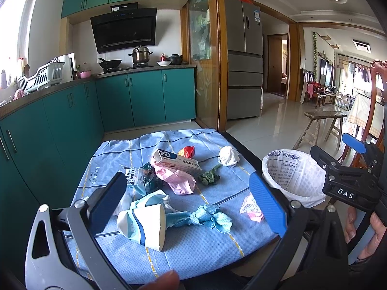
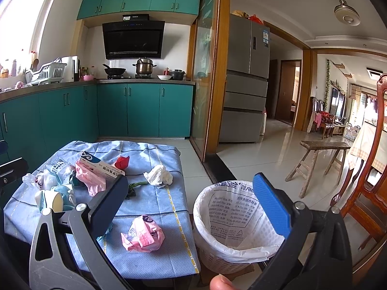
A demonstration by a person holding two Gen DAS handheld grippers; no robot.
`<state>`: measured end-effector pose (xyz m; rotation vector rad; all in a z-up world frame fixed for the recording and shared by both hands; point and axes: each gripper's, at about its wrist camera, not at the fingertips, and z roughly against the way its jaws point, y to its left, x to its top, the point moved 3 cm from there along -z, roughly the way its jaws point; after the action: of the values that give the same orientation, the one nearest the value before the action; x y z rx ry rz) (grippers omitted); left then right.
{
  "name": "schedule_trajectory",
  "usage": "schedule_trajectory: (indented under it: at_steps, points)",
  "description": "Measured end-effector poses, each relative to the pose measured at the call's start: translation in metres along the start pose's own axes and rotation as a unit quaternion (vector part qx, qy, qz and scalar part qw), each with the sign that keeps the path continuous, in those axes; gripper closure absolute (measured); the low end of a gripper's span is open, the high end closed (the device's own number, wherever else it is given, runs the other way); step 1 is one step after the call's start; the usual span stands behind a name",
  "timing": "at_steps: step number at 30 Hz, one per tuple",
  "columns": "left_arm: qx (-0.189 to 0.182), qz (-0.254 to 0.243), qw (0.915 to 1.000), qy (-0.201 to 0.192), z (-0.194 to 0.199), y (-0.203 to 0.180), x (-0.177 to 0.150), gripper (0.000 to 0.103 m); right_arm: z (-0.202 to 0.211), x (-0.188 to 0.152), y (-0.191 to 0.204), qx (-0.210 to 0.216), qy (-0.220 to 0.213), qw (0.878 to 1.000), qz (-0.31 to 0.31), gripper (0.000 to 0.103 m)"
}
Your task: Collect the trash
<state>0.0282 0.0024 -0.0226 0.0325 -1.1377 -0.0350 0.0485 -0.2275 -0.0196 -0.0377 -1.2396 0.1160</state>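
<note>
One small table covered by a blue cloth (image 1: 183, 249) carries the trash, and one white basket (image 2: 232, 261) lined with a printed white bag stands on the floor just beside its right edge. Both tools hang above the near side with nothing between their fingers: the left gripper (image 1: 188, 203) is spread wide over the cloth, the right gripper (image 2: 193, 205) spread wide over the basket rim. On the cloth lie one toothpaste box (image 1: 180, 163), its long axis running from far-left to near-right; one tipped paper cup (image 1: 145, 224) with its mouth facing right; two pink wrappers, a large one (image 1: 177, 178) under the box and a small one (image 2: 142, 234) near the basket; one knotted blue wipe (image 1: 205, 218); one white tissue wad (image 1: 228, 155); one green scrap (image 1: 209, 176); and one red wrapper (image 1: 188, 151). The packets at the left (image 1: 140, 177) overlap and are hard to count.
</note>
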Motion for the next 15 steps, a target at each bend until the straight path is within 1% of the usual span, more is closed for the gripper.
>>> schedule_trajectory:
  at_steps: [15]
  points:
    - [0.000, 0.000, 1.0000, 0.000, -0.0001, 0.0001, 0.0000, 0.003, -0.0006, -0.0010, 0.0004, 0.000, -0.001, 1.000, -0.001, 0.002]
